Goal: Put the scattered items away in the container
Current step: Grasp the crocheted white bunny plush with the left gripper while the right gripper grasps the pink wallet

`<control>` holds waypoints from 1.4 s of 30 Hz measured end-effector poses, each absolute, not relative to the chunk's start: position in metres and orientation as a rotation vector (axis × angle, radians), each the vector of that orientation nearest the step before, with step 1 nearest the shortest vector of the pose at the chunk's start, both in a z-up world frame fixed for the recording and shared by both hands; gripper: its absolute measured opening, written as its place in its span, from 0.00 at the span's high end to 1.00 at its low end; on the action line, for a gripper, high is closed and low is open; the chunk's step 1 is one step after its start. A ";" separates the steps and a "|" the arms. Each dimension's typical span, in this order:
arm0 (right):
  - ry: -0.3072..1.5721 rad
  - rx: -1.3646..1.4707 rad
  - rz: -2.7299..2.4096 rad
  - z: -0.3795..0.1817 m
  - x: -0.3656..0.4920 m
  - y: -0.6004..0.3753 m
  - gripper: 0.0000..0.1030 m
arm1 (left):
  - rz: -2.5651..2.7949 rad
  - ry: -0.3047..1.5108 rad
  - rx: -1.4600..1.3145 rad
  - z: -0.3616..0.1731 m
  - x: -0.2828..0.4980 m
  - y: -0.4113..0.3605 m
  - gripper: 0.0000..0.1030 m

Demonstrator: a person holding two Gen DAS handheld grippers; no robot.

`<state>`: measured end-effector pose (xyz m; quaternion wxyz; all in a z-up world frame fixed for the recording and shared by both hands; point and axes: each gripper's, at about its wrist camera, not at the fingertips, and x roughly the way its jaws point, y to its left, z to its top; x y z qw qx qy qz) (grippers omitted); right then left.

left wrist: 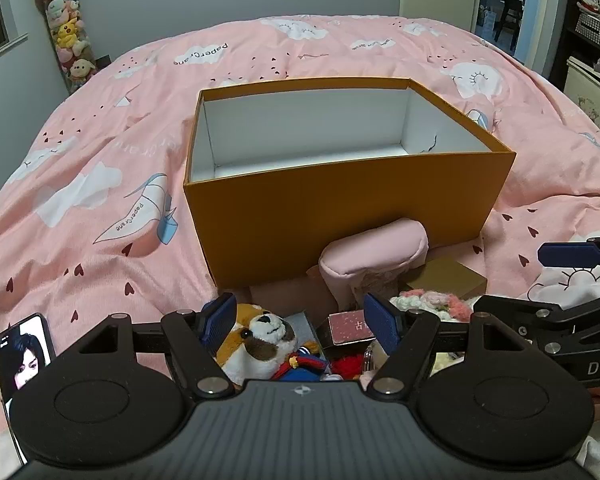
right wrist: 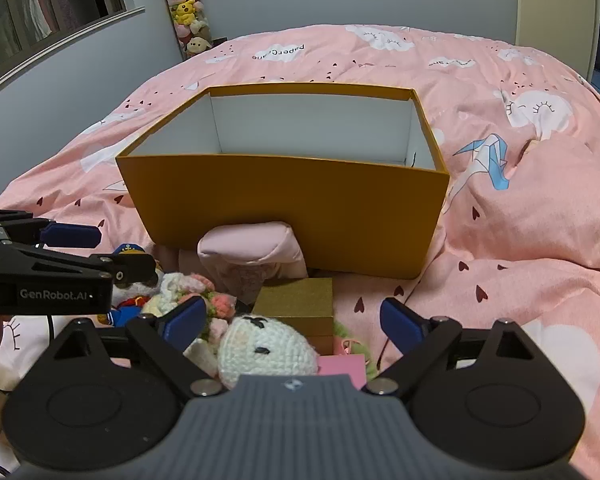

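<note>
Closest to the cameras, both claws are spread wide with nothing pinched. The left gripper [left wrist: 300, 322] hangs over the plush dog [left wrist: 256, 340] at bottom centre of its view, jaws either side of its head but not pressing. The right gripper [right wrist: 296, 320] sits over the crocheted white doll [right wrist: 266, 350], same deal.

So I'd say the step is picking the first grab. My take: drop each claw so the pads land on the fat middle of the toy, not an ear or hat, then squeeze slowly since these squish.

The rest of the pile is just behind: a gold box [right wrist: 296, 306], crocheted flowers [left wrist: 432, 300], and a pink pouch [left wrist: 374, 256] leaning on the container.

The orange box [left wrist: 340, 216] fills mid-frame on the pink duvet [left wrist: 100, 168], looks empty inside. Lift well over that front wall so you don't knock it.
</note>
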<state>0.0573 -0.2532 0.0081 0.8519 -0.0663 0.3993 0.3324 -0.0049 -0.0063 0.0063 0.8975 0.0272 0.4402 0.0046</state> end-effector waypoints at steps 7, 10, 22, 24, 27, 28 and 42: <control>0.842 -0.139 0.699 0.008 0.057 -0.253 0.09 | 0.010 0.912 0.056 0.007 -0.005 -0.007 0.19; 0.842 -0.140 0.700 0.008 0.056 -0.253 0.09 | 0.010 0.912 0.056 0.006 -0.005 -0.006 0.19; 0.867 -0.143 0.713 0.007 0.056 -0.258 0.17 | -0.057 0.906 0.043 0.016 -0.009 -0.010 0.19; 0.882 -0.137 0.720 0.007 0.057 -0.260 0.19 | -0.094 0.904 0.042 0.018 -0.010 -0.012 0.19; 0.909 -0.124 0.725 0.006 0.058 -0.265 0.22 | -0.161 0.898 0.053 0.022 -0.013 -0.017 0.19; 0.916 -0.123 0.725 0.005 0.058 -0.266 0.24 | -0.183 0.898 0.059 0.022 -0.014 -0.019 0.19; 0.980 -0.112 0.783 -0.003 0.061 -0.271 0.26 | -0.355 0.995 -0.016 0.003 -0.010 -0.025 0.19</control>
